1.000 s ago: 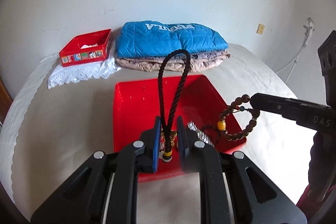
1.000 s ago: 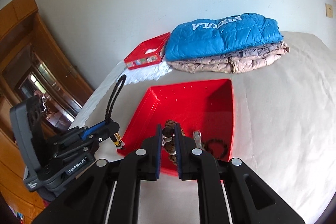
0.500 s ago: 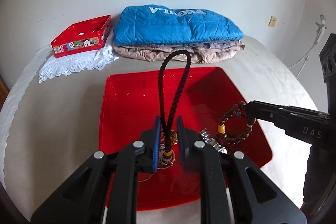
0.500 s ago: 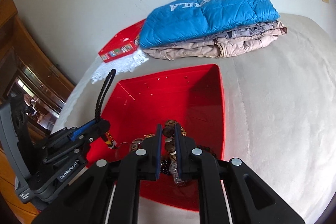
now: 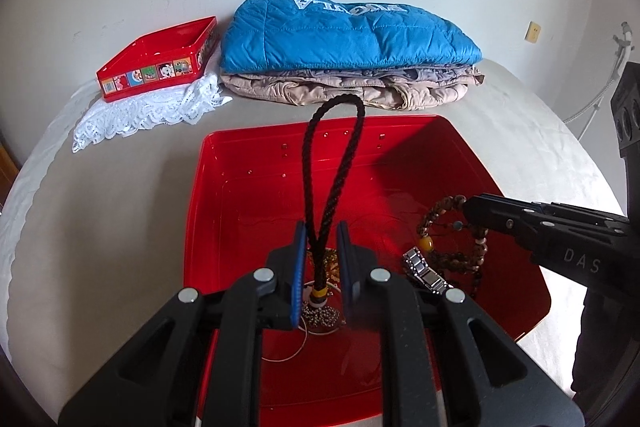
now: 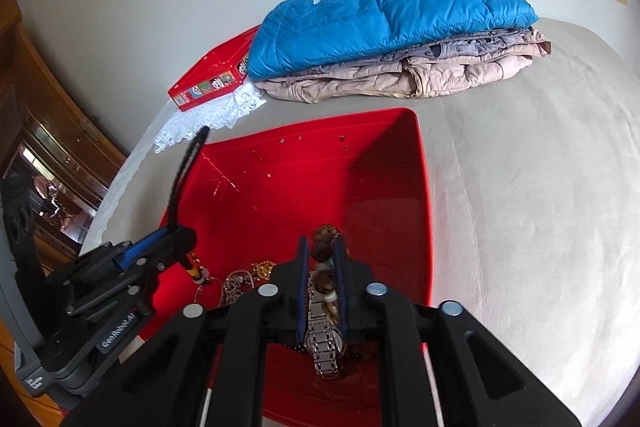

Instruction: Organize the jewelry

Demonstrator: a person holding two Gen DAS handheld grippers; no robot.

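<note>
left hand-held gripper [image 5: 321,239]: jaws narrow, pinched on black braided cord [image 5: 334,163] just above its yellow band; cord loop stands up above the fingertips, far end arching over the tray's back rim in the left wrist view.
cord's lower end: hangs w/ small metal bead cluster [image 5: 320,315] down at tray floor, thin wire ring lying beside it.
right hand-held gripper [image 6: 321,247]: jaws opening; brown wooden bead bracelet [image 6: 322,245] betw. the pads, can't tell if pads still press on it.
bracelet: inside red tray, right part of it, one amber bead [image 5: 427,244] visible; lower beads look down on the tray floor.
metal watch [image 6: 326,339]: link band, lies in tray directly under right gripper, next to bracelet.
red tray [image 5: 240,195]: on the bed, mostly bare floor toward back; jewelry gathered at near side.
bed [image 6: 520,207]: beige cover.
background: blue quilted jacket [image 5: 344,31] folded on beige garments; small red tin [image 5: 156,59] on white lace cloth, left of the pile, well apart from tray.
</note>
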